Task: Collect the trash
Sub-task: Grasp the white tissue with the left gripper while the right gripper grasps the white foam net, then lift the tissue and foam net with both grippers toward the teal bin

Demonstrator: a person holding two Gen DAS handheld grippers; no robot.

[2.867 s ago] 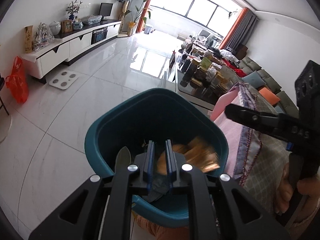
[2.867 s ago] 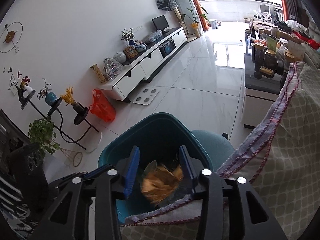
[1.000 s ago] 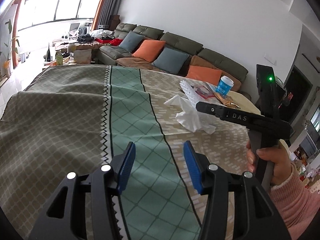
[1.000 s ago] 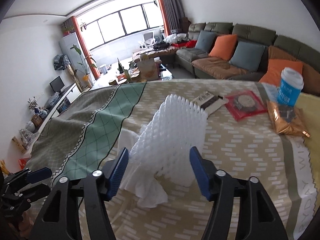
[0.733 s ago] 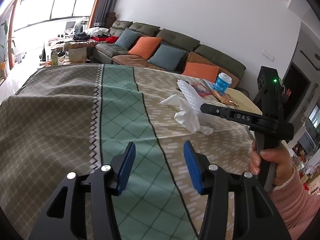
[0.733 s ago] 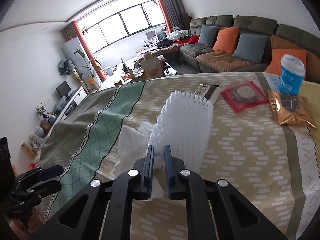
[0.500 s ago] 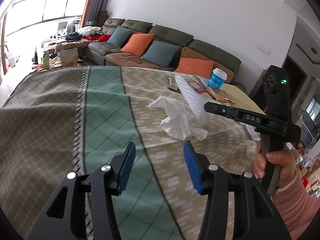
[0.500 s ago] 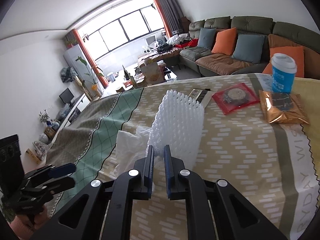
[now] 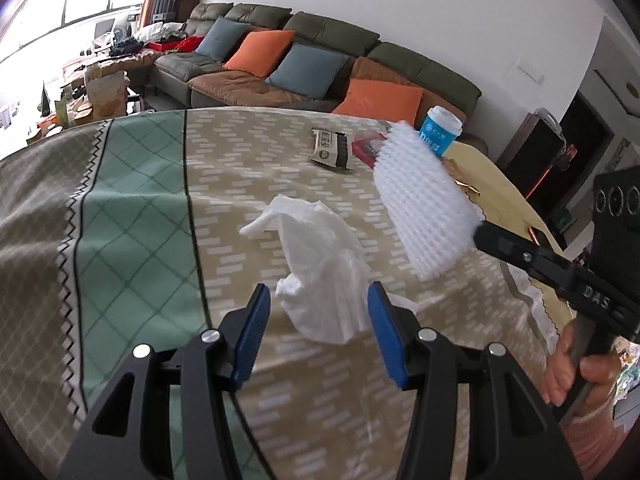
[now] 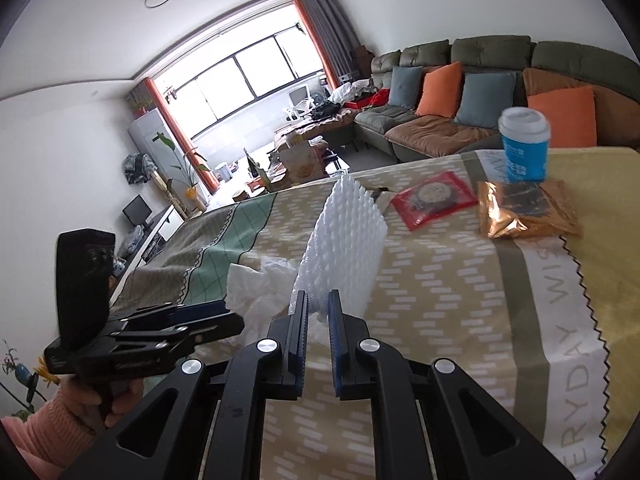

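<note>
My right gripper (image 10: 318, 316) is shut on a white foam net sleeve (image 10: 344, 240) and holds it lifted above the patterned tablecloth (image 10: 440, 300); the sleeve also shows in the left wrist view (image 9: 424, 204). A crumpled white tissue (image 9: 320, 264) lies on the cloth; it also shows in the right wrist view (image 10: 260, 284). My left gripper (image 9: 318, 320) is open, its fingers on either side of the tissue's near end, just short of it.
At the table's far end lie a red packet (image 10: 434, 198), a gold snack bag (image 10: 524, 208), a blue paper cup (image 10: 524, 148) and a beige wrapper (image 9: 330, 150). A sofa with orange and blue cushions (image 9: 312, 64) stands behind the table.
Both grippers left the teal bin and came to the table. The right gripper closed on the foam sleeve and lifted it. The left gripper moved up to the tissue, still open.
</note>
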